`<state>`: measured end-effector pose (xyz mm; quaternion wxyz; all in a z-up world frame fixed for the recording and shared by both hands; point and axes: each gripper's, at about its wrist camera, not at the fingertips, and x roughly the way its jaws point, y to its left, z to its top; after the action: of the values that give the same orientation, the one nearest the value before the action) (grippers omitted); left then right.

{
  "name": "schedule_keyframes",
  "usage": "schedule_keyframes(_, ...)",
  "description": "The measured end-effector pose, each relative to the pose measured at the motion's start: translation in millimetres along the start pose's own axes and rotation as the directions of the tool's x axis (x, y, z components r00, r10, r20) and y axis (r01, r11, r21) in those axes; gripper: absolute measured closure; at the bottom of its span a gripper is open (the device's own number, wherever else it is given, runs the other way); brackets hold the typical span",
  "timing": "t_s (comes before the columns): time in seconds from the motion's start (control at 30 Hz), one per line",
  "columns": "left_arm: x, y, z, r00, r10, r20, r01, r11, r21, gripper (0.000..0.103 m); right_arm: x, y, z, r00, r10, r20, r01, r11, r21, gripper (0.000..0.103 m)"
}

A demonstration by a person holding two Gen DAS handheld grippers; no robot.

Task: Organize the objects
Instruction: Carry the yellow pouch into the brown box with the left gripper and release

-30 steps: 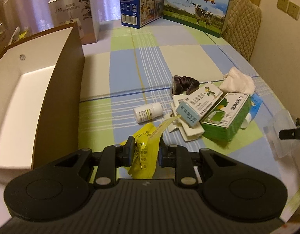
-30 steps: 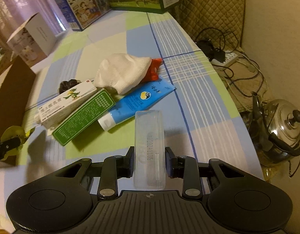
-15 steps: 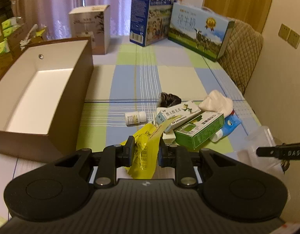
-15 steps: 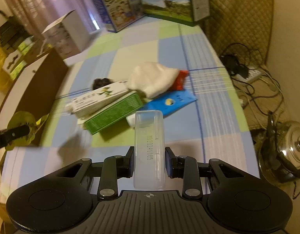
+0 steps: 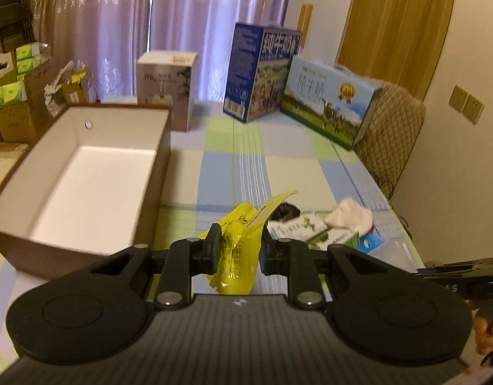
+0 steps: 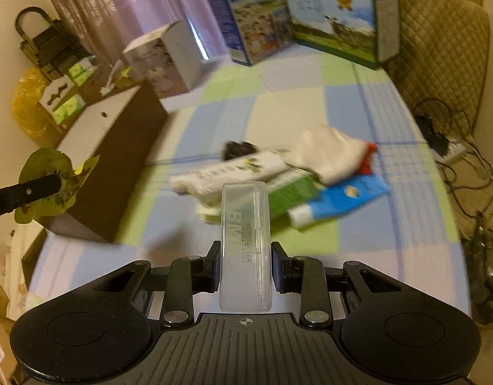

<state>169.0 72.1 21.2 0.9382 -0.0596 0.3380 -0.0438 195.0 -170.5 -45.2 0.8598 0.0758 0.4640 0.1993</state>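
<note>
My left gripper (image 5: 238,243) is shut on a crumpled yellow packet (image 5: 243,237), held in the air above the checked table. In the right wrist view the same yellow packet (image 6: 46,186) shows at the far left. My right gripper (image 6: 246,263) is shut on a clear plastic case (image 6: 246,243), also lifted. An open brown box with a white inside (image 5: 86,179) stands to the left. On the table lies a pile: a white medicine box (image 6: 233,170), a green box (image 6: 291,192), a blue tube (image 6: 339,202), a white cloth (image 6: 326,154) and a dark hair tie (image 6: 238,148).
Two milk cartons (image 5: 330,102) and a white carton (image 5: 166,86) stand at the table's far end. A quilted chair (image 5: 390,134) sits at the right. Cables and a power strip (image 6: 451,154) lie on the floor right of the table; stacked boxes (image 5: 15,96) at left.
Both grippers have risen with their loads; the table and the pile look farther off. The left view now takes in the whole box and the curtains.
</note>
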Motion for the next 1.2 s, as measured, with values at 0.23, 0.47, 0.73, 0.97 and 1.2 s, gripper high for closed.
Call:
schedule_keyframes(0.23, -18, 56, 24, 0.998, 0.024, 0.062, -0.024, 1.000, -0.002, 0.084, 27, 78, 24, 0.996, 0.088, 0.023, -0.086, 0.994, -0.063, 0.075)
schedule_keyframes(0.47, -24, 117, 40, 0.990, 0.094, 0.101, -0.095, 0.995, 0.000, 0.084, 62, 158, 48, 0.981, 0.194, 0.028, -0.188, 0.972, -0.142, 0.075)
schedule_keyframes(0.73, 3, 177, 41, 0.981, 0.190, 0.045, -0.190, 0.982, 0.008, 0.084, 112, 221, 68, 0.975, 0.223, -0.013, -0.221, 0.955, -0.198, 0.075)
schedule_keyframes(0.97, 36, 209, 33, 0.977, 0.211, -0.032, -0.211, 0.977, 0.027, 0.084, 151, 247, 74, 0.984, 0.171, -0.056, -0.180, 0.956, -0.232, 0.075)
schedule_keyframes(1.2, 64, 227, 24, 0.973, 0.205, -0.104, -0.201, 0.978, 0.049, 0.084, 186, 258, 76, 0.987, 0.119, -0.105, -0.140, 0.963, -0.231, 0.075)
